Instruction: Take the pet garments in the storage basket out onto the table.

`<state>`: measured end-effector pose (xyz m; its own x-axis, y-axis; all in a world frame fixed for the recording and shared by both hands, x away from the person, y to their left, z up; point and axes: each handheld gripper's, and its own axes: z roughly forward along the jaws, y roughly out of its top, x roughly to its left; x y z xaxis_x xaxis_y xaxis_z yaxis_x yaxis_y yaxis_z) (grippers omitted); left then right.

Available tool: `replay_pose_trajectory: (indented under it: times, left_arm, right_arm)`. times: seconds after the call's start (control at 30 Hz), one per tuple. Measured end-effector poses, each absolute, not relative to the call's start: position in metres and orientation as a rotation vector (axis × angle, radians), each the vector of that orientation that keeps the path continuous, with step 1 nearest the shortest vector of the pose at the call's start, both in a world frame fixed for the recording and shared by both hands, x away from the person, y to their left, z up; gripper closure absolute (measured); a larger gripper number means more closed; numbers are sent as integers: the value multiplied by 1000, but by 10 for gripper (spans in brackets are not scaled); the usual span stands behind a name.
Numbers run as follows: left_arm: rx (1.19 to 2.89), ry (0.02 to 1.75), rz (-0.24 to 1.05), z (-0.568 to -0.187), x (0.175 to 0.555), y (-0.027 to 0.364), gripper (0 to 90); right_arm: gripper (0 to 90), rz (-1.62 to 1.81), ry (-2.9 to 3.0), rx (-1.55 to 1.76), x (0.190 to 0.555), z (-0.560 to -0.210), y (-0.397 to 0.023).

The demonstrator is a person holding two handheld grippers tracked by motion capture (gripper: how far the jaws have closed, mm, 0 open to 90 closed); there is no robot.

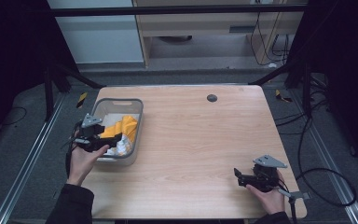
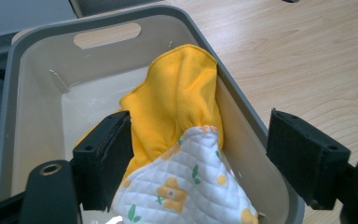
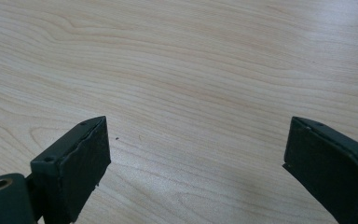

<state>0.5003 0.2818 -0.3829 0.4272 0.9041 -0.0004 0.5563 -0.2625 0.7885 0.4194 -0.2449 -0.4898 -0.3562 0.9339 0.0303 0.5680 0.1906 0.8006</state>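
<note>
Wooden table (image 1: 191, 140); cloth (image 2: 182, 126) inside bin (image 2: 42, 51).

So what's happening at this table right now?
A person holds a claw in each hand. The left claw is open at the grey bin, its jaws either side of a yellow cloth with a white flowered quilted side, draped against the bin's wall. The right claw is open over bare table.

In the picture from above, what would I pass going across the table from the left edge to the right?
Left gripper → grey bin holding a yellow cloth → bare wooden table → right gripper.
</note>
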Motion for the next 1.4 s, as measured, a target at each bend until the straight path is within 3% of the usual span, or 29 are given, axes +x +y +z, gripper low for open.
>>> replay_pose_trajectory:
  times: [0.8,1.4]
  left_arm:
    - [2047,1271,527,-397,518,272,269]
    - [2123,1286,487,-408,527,265,363]
  right_arm:
    - [70,1023,2011,1409,419,-490,-245]
    - [70,1023,2014,1410,420,-490,-244]
